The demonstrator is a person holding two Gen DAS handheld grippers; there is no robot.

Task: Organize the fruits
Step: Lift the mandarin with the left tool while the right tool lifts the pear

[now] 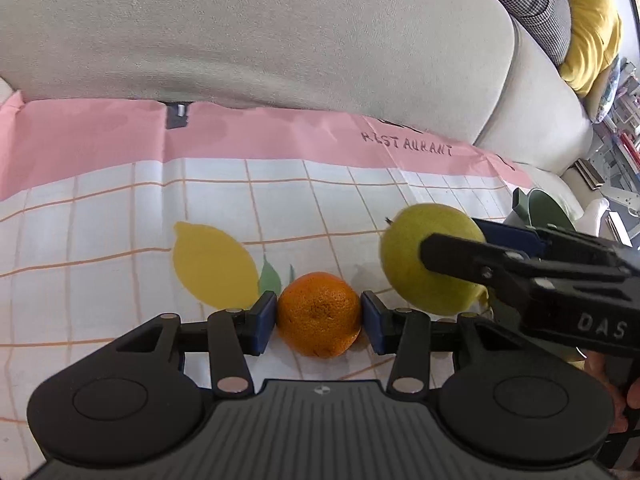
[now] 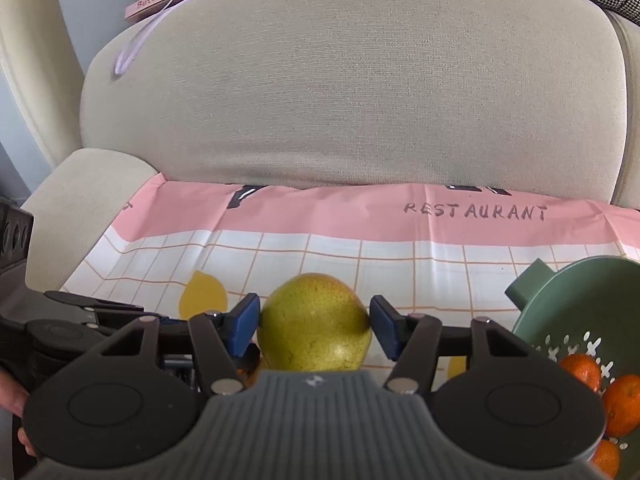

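Left gripper (image 1: 319, 322): pads clamp mandarin (image 1: 319, 314), on tablecloth (image 1: 120, 216).
Right gripper (image 2: 315, 326): grips pear (image 2: 314, 322).
Colander (image 2: 580, 300): four o'clock of pear, holding mandarins.
Risk: round fruit may slip and roll.

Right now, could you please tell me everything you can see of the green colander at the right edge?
The green colander is a matte, plastic-looking bowl with a stubby handle tab on its rim and white-looking cross and oval drain holes in its wall. It sits on the checked cloth, right of the pear. At least three oranges lie inside. Neither tongs touch it.
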